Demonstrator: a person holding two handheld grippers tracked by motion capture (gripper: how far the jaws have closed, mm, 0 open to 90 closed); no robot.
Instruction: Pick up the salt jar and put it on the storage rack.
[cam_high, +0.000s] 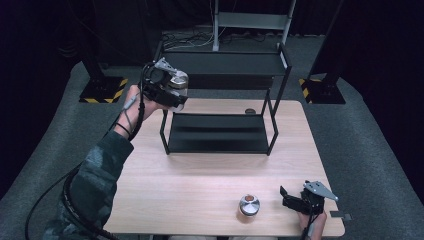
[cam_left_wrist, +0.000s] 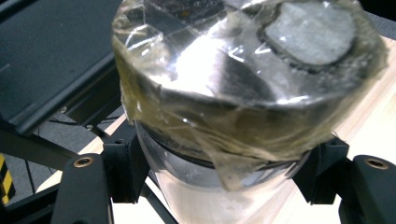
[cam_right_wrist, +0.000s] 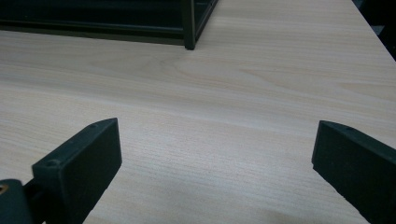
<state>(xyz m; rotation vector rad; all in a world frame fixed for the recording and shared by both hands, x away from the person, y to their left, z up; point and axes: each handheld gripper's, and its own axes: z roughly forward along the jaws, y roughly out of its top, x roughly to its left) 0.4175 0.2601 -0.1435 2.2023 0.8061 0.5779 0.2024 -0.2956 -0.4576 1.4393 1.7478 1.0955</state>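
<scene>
A light wooden table (cam_high: 200, 185) is set on grey carpet (cam_high: 370, 150). A small dark round piece (cam_high: 250, 111) lies on its far half, and a flat grey piece (cam_high: 341, 216) at its near right edge. Beyond the table, two black bases edged with yellow-and-black stripes (cam_high: 102, 91) (cam_high: 322, 91) are seen, with loose cables (cam_high: 190, 39) and a pale metal frame (cam_high: 252, 21) between them.

Wooden table (cam_high: 200, 175): black rack (cam_high: 220, 130), jar (cam_high: 248, 205).
</scene>
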